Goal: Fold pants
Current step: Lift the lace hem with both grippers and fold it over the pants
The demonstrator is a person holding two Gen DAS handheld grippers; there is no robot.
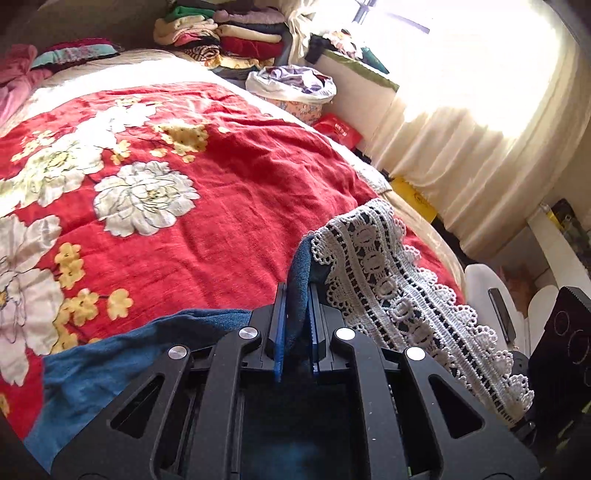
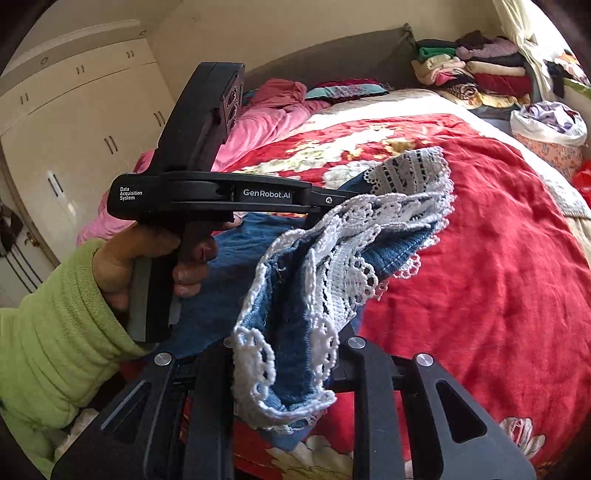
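Observation:
The pants are blue denim (image 1: 92, 365) with a wide white lace hem (image 1: 384, 273). They hang over a bed with a red floral blanket (image 1: 207, 206). My left gripper (image 1: 297, 295) is shut on a fold of the denim next to the lace. In the right wrist view the left gripper (image 2: 332, 201) holds the far lace hem (image 2: 413, 173) above the bed. My right gripper (image 2: 291, 354) is shut on the near lace-edged hem (image 2: 258, 362); the cloth hides its fingertips. The denim (image 2: 236, 280) sags between the two grippers.
Stacks of folded clothes (image 1: 229, 33) sit at the head of the bed. A lined basket of laundry (image 1: 295, 88) stands beside the bed under a bright curtained window (image 1: 480, 110). A pink quilt (image 2: 266, 118) and white wardrobes (image 2: 74, 122) lie to the left.

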